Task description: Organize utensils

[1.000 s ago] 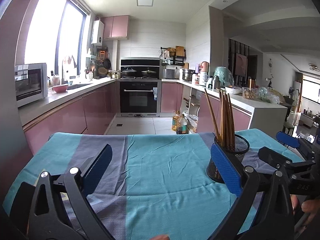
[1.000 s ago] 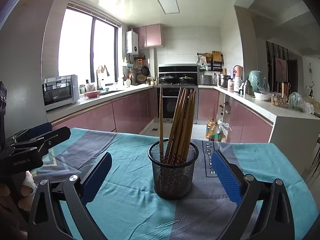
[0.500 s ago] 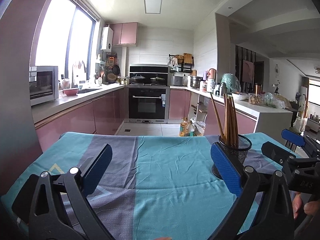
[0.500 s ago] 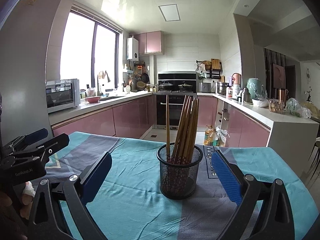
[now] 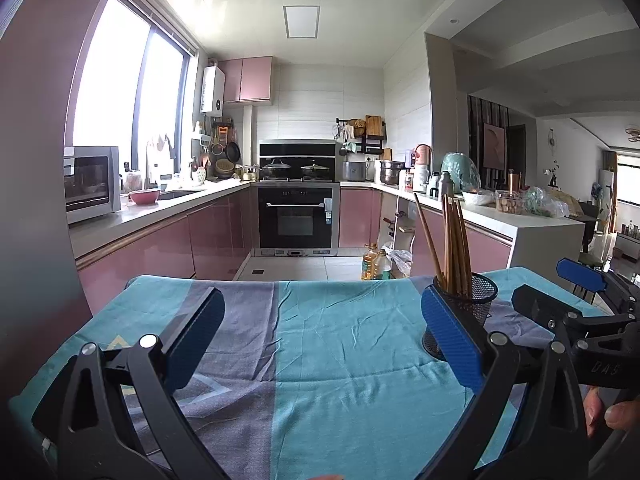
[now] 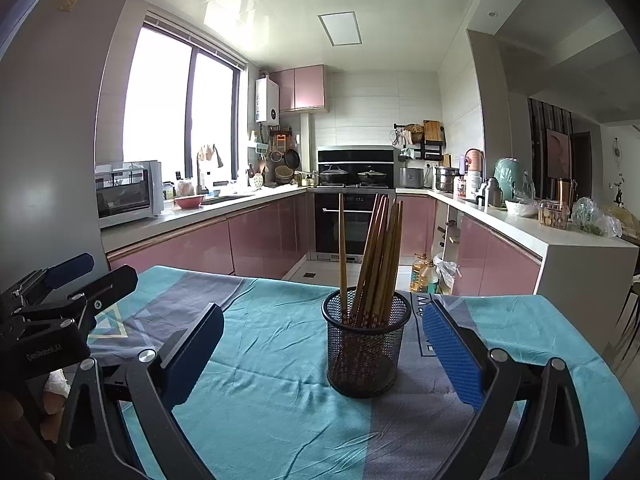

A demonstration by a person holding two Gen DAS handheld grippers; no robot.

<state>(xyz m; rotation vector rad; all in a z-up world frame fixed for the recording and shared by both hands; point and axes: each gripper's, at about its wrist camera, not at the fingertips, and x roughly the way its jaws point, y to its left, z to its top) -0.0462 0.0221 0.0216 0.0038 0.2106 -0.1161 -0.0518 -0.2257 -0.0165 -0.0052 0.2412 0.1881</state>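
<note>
The mesh cup (image 6: 366,350) of chopsticks (image 6: 376,258) stands on the table (image 6: 260,420), between the right gripper (image 6: 320,354)'s wide-open, empty jaws; the left gripper (image 5: 320,336), equally spread and empty, sits left.

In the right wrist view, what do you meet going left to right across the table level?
Left tool at the frame edge → right tool's dark left pad → black mesh holder with wooden chopsticks → right tool's bright blue right pad.
</note>
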